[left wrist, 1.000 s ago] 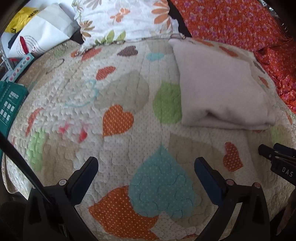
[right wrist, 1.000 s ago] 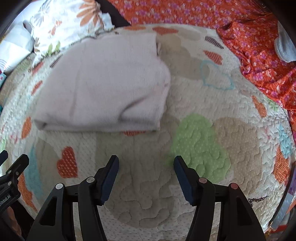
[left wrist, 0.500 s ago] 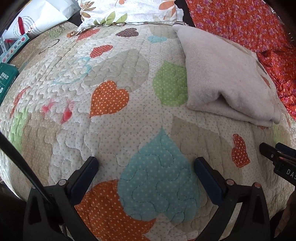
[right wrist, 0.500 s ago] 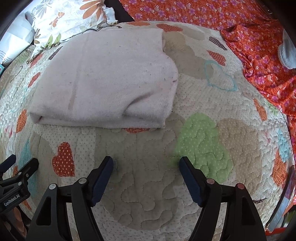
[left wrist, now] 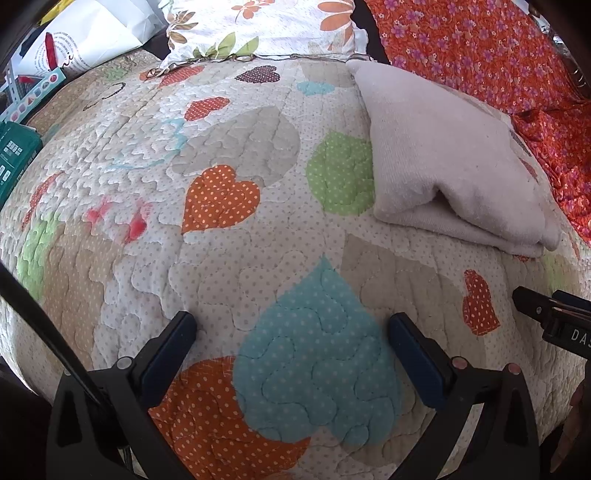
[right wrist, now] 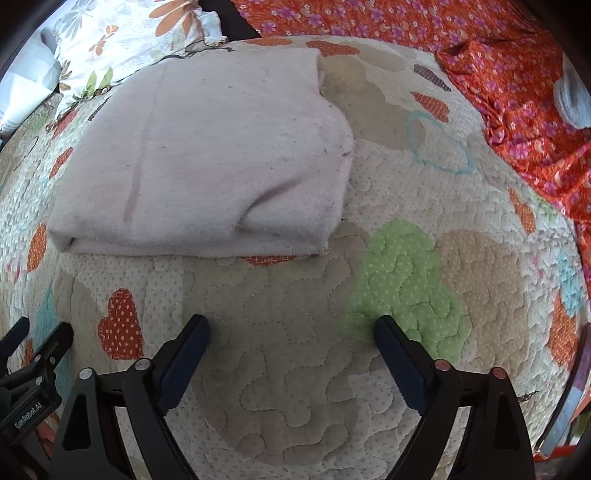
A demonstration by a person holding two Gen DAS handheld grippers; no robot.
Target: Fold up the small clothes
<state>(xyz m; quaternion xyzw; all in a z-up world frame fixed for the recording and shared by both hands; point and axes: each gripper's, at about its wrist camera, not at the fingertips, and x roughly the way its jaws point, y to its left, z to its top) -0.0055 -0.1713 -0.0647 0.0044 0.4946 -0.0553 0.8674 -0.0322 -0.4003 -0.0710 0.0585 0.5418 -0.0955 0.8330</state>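
One folded cloth [right wrist: 207,162], one quilt [right wrist: 295,369] (heart-patterned), one pillow [left wrist: 258,26].

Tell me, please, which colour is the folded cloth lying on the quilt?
The folded cloth is plain pale pinkish-white, with no pattern. It shows best in the right wrist view.

Two wrist fisheyes angled steeply down, close over the quilt [left wrist: 229,258], both sharing the folded cloth [right wrist: 207,158]

The pale grey-white garment [right wrist: 207,158] lay folded in a thick rectangle (open edges nearest) on the heart-patterned quilt [right wrist: 295,369].
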